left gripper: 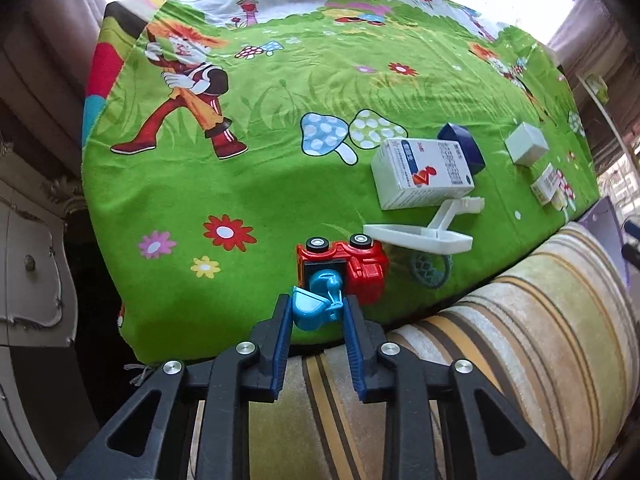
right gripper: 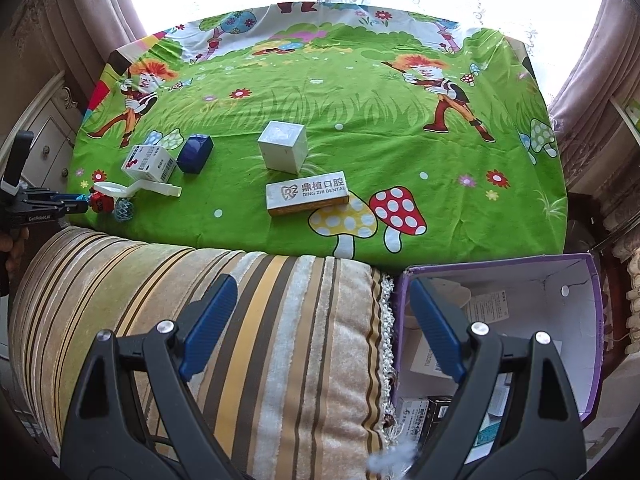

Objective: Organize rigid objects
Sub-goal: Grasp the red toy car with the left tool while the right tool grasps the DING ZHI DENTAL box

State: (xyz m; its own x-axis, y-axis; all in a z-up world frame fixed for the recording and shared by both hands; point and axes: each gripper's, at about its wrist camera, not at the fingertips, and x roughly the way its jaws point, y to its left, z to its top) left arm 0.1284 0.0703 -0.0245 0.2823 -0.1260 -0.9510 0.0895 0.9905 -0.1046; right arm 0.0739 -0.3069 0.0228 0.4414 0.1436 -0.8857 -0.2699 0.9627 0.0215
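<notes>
Blue pads of the left claw (left gripper: 318, 312) are clamped on the blue scoop of a red toy truck (left gripper: 342, 266) at the tabletop's (left gripper: 240, 184) near edge. Only the right wrist view shows the right claw (right gripper: 320, 320), spread wide and empty, beside a purple box (right gripper: 592, 320).

I see the far half of the green cartoon cloth (right gripper: 320, 92) lying bare, room enough to pass; near its left edge a toy truck (left gripper: 344, 264), white plastic frame (left gripper: 420, 236), medicine carton (left gripper: 420, 174) and navy box (left gripper: 464, 144) crowd together; a striped cushion (right gripper: 180, 300) blocks my near side.
</notes>
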